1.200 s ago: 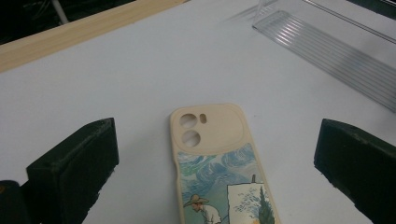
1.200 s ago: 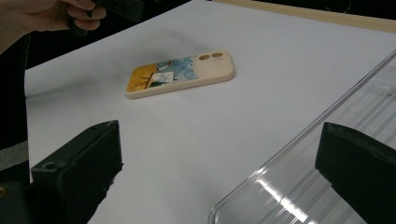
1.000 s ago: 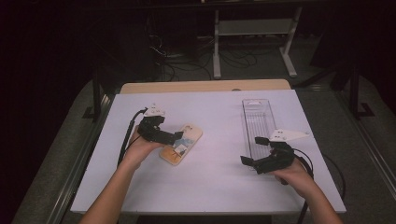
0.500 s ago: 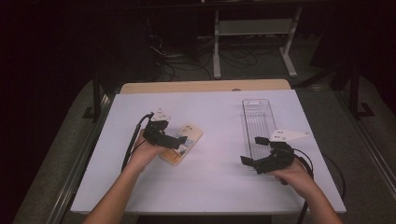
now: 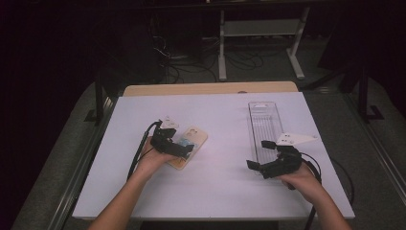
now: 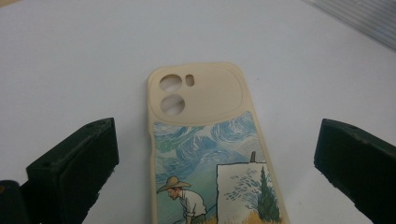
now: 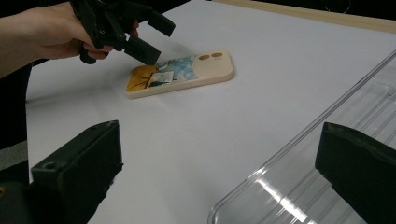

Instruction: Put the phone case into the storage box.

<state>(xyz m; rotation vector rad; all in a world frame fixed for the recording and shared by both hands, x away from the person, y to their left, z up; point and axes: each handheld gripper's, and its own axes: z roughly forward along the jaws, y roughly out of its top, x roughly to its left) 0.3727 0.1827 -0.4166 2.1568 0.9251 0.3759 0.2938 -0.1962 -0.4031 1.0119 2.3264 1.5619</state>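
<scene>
Reaching for the phone case [image 6: 210, 154] with the left hand-held gripper [image 5: 184, 148].
Jaws spread wide either side of the case, which lies flat on the white desk [image 5: 215, 120], not yet grasped. The right hand-held gripper [image 5: 261, 155] waits released beside the clear tray [image 5: 265, 122]; picking up and any placing probably remain.

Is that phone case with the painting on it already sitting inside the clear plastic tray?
No, the phone case lies flat on the white table under the left gripper, well apart from the clear tray.
</scene>
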